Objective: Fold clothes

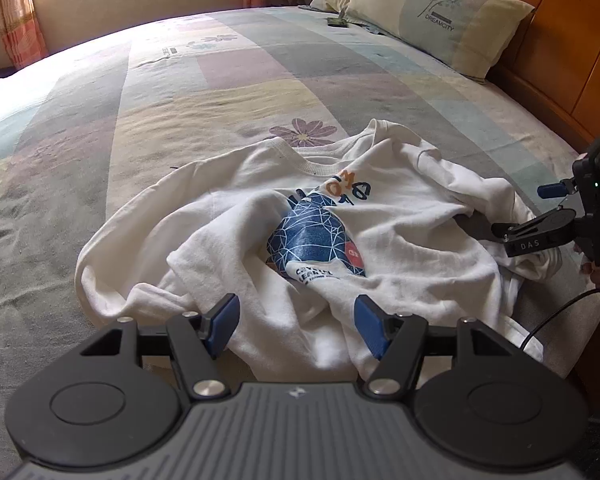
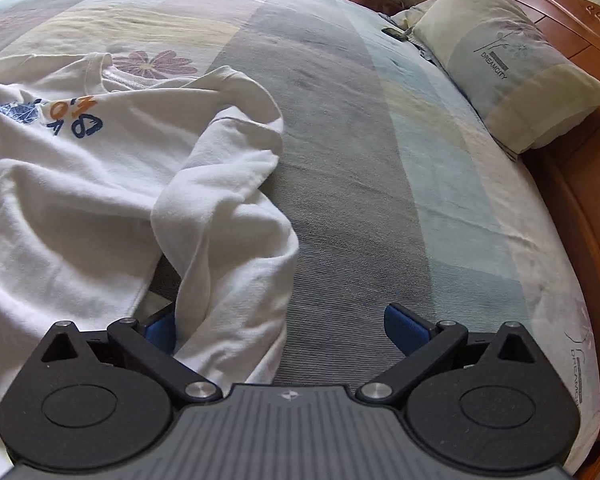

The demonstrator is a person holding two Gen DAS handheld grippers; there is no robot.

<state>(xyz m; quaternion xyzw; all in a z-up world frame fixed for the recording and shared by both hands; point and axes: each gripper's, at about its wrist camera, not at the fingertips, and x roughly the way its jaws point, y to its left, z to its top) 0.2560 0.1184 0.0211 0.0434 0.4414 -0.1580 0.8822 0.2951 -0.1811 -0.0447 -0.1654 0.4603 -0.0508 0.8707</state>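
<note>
White shirt (image 1: 380, 216) lying crumpled on bed (image 1: 220, 92), collar facing far side, blue print bunched at middle. Left gripper (image 1: 297, 326) hovering over near hem, pads spread, gripping nothing. Right gripper (image 2: 280, 330) sitting low at shirt's right edge, jaws wide apart, sleeve (image 2: 228, 240) draping between fingers, not pinched. Pillow (image 2: 512, 60) resting against headboard (image 1: 552, 40), well apart from shirt.

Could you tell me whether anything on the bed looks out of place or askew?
Only the white T-shirt: it lies crumpled, its blue print creased and one sleeve bunched up.
</note>
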